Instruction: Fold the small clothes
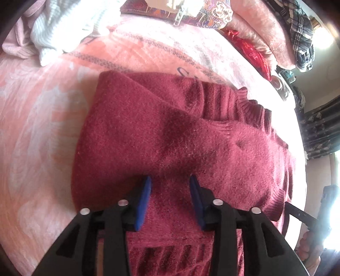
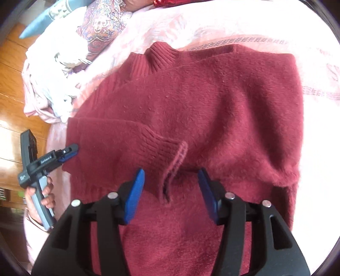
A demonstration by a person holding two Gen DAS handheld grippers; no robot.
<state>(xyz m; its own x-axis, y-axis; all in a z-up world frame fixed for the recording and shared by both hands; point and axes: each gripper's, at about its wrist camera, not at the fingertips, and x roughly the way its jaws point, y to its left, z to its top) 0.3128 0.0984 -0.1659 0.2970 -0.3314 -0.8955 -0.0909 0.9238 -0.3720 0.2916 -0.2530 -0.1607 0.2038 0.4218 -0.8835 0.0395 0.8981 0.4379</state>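
Observation:
A dark red knitted sweater point(image 1: 180, 138) point(image 2: 212, 106) lies flat on a pink blanket point(image 1: 38, 127) point(image 2: 212, 27). One sleeve is folded across its body, and the ribbed cuff point(image 2: 163, 148) ends just ahead of my right gripper point(image 2: 171, 175). That gripper stands open above the sweater with the cuff's turned-up edge between its blue pads, untouched. My left gripper point(image 1: 170, 182) is open too, its pads resting apart on the fuzzy knit near the hem. In the right wrist view the left gripper point(image 2: 69, 152) sits at the sweater's left edge, held by a hand point(image 2: 46, 197).
A heap of white and pale pink clothes point(image 1: 48, 31) point(image 2: 53, 85) lies at the blanket's edge. Patterned pillows point(image 1: 212, 12) point(image 2: 102, 27), a plaid garment point(image 1: 301, 31) and a red cloth point(image 1: 252, 51) line the far side. Wooden floor point(image 2: 12, 85) shows beyond the bed.

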